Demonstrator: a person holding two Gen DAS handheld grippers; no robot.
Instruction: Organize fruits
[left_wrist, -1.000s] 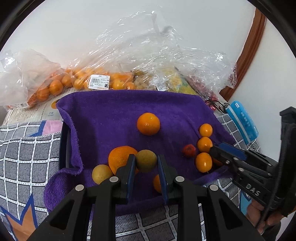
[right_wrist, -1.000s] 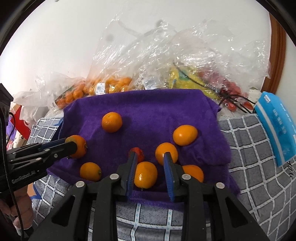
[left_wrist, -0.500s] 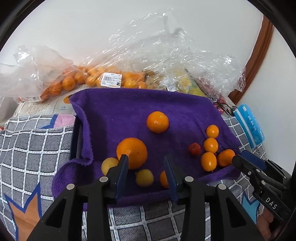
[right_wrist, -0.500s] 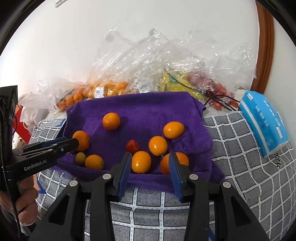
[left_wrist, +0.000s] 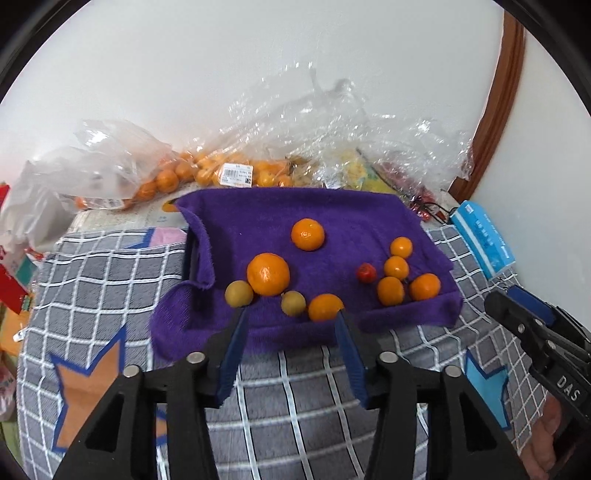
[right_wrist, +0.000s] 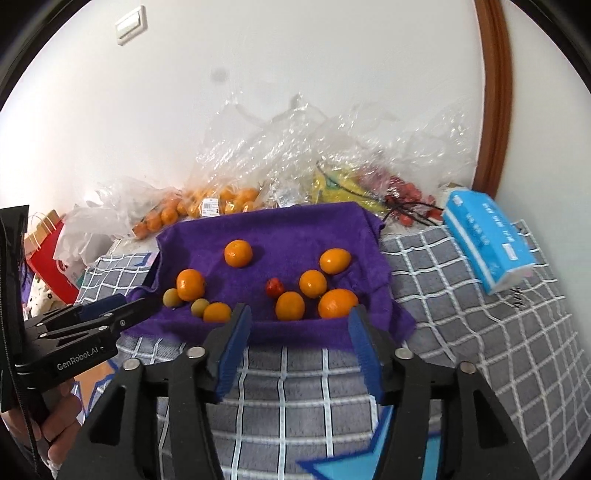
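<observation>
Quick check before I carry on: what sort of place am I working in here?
Probably a room in a home, not a lab or shop: a checked fabric cover with a purple towel laid over it, supermarket fruit bags against a white wall, and a tissue pack.

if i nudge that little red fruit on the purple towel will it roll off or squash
The small red fruit looks round, so a nudge would probably roll it. The purple towel looks plush and should slow it before the edge. It sits beside several orange fruits, which would likely stop it on that side. Its glossy skin suggests it may bruise, so push gently.
</observation>
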